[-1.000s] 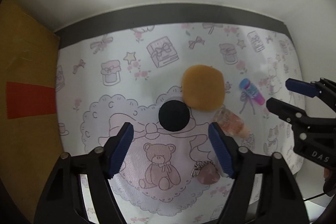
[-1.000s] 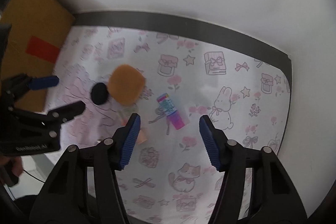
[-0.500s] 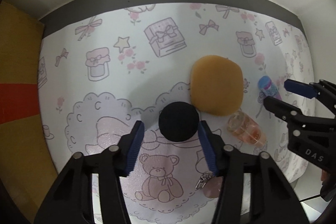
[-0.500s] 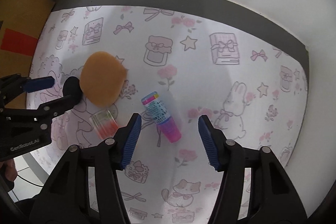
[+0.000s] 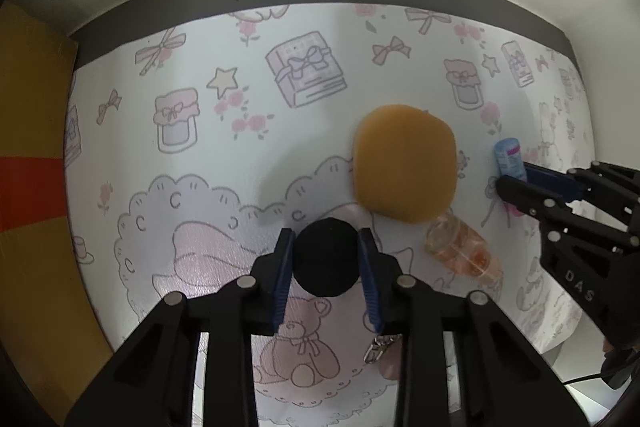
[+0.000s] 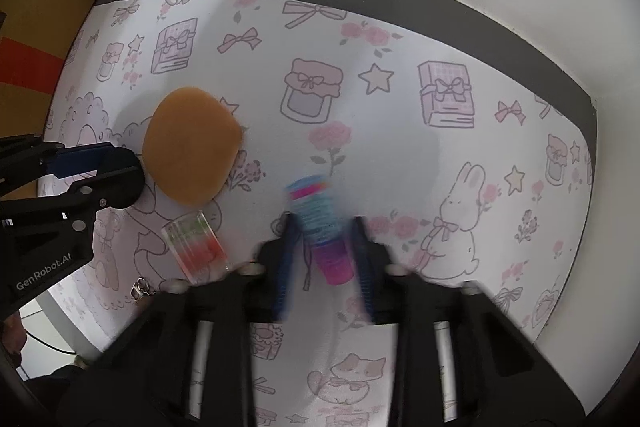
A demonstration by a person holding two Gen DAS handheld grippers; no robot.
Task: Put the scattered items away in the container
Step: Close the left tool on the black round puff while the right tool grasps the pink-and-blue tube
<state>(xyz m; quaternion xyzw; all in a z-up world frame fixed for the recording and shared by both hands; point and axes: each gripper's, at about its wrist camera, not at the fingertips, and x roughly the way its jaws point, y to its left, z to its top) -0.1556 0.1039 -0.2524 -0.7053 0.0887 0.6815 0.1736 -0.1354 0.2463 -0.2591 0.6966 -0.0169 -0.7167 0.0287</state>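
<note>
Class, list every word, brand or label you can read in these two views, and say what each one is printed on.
"DAS": white letters on the right tool's black body, seen from the left wrist; possibly cut off.
"GenRobot.AI": on the left tool's black body, seen from the right wrist.
Blue-and-pink tube: label print too blurred to read.
Patterned mat: drawings only, no readable words.

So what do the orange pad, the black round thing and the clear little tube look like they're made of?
Orange pad: probably sponge or foam; matte, soft rounded edges.
Black round thing: looks like matte foam or felt, no shine; hard to tell.
Clear tube: likely glossy transparent plastic, coloured contents showing through.
</note>
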